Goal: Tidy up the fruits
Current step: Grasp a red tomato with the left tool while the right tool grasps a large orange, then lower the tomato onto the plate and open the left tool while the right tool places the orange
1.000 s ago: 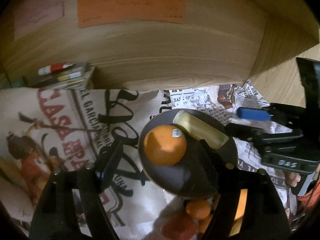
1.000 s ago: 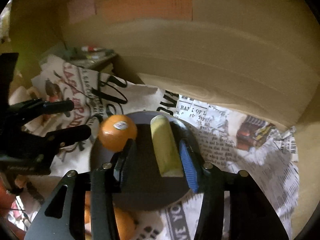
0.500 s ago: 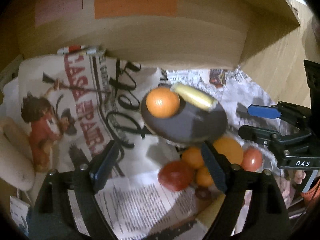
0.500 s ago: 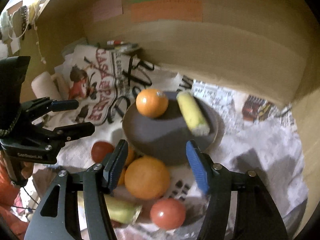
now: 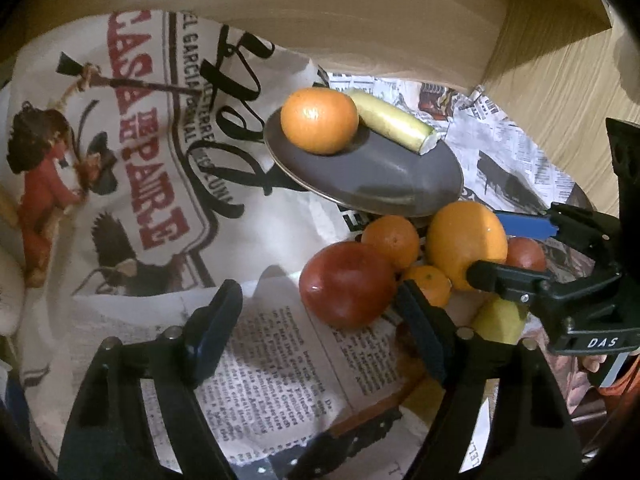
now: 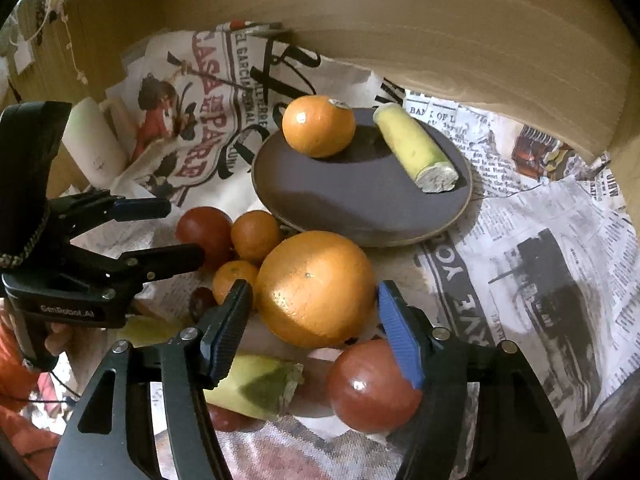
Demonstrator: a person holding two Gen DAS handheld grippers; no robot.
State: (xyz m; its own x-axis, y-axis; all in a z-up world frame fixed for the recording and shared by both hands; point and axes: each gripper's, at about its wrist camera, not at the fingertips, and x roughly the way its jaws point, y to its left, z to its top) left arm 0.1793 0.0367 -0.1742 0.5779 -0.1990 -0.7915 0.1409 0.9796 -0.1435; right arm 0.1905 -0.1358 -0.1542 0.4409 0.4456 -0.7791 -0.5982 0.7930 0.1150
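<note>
A dark plate (image 6: 344,204) (image 5: 384,184) holds an orange (image 6: 319,126) (image 5: 319,120) and a cut banana piece (image 6: 416,152) (image 5: 390,124). In front of the plate lies a pile: a big orange (image 6: 316,288) (image 5: 466,240), small mandarins (image 6: 255,236) (image 5: 390,240), a red apple (image 5: 347,284) (image 6: 204,230), a second red fruit (image 6: 370,384) and another banana piece (image 6: 256,386). My right gripper (image 6: 312,320) is open, its jaws on either side of the big orange, not touching. My left gripper (image 5: 320,324) is open and empty, just short of the red apple.
Newspaper (image 6: 540,240) and a printed cloth (image 5: 132,152) cover the surface. A wooden wall (image 6: 440,20) rises close behind the plate. A white cylinder (image 6: 94,142) lies at the left. Each gripper shows in the other's view (image 5: 560,272) (image 6: 120,240).
Both grippers have pulled back from the plate and dropped toward the fruit pile. The right gripper now straddles the big orange. The plate's fruit has not moved.
</note>
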